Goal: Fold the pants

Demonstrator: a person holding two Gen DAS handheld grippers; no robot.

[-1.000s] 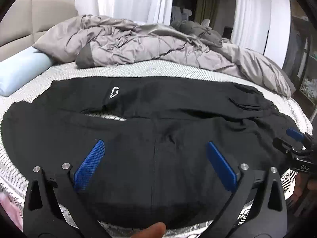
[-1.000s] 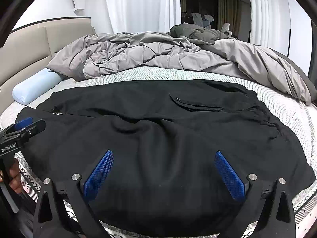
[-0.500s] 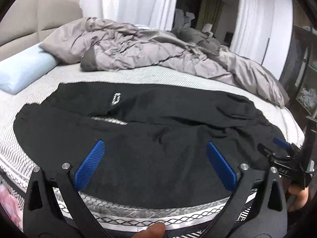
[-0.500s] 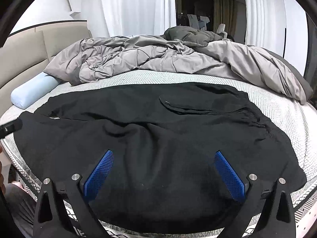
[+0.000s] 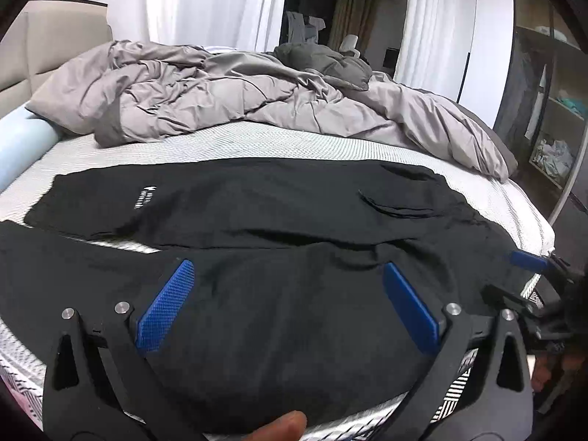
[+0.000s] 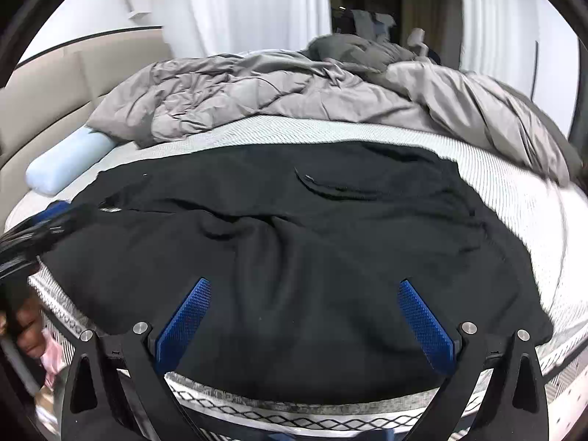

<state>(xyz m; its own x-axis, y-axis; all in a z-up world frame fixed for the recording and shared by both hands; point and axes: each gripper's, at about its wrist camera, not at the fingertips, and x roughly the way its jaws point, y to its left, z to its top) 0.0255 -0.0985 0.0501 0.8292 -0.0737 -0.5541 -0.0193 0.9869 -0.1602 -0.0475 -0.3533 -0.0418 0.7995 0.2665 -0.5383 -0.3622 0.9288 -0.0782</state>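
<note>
— Across the near half of the mattress (image 5: 496,198) I have the black pants (image 5: 294,220) spread flat, waist toward my right and the two legs running off to my left; that layout keeps both long edges within reach from where I stand

— And your grippers?

— My left gripper (image 5: 286,307) hangs above the near leg with its jaws spread wide and nothing between them. My right gripper (image 6: 307,316) sits the same way over the seat end, jaws wide, holding no cloth. I judge neither pad is touching the fabric

— Why so low over the near edge?

— I reckon the next step is to pinch that near edge at two points and carry it over the far leg, where the white logo (image 5: 145,198) shows

— Anything in the way?

— Only the grey duvet (image 6: 294,92) bunched beyond and the blue bolster (image 6: 70,165), both well apart from the pants
</note>
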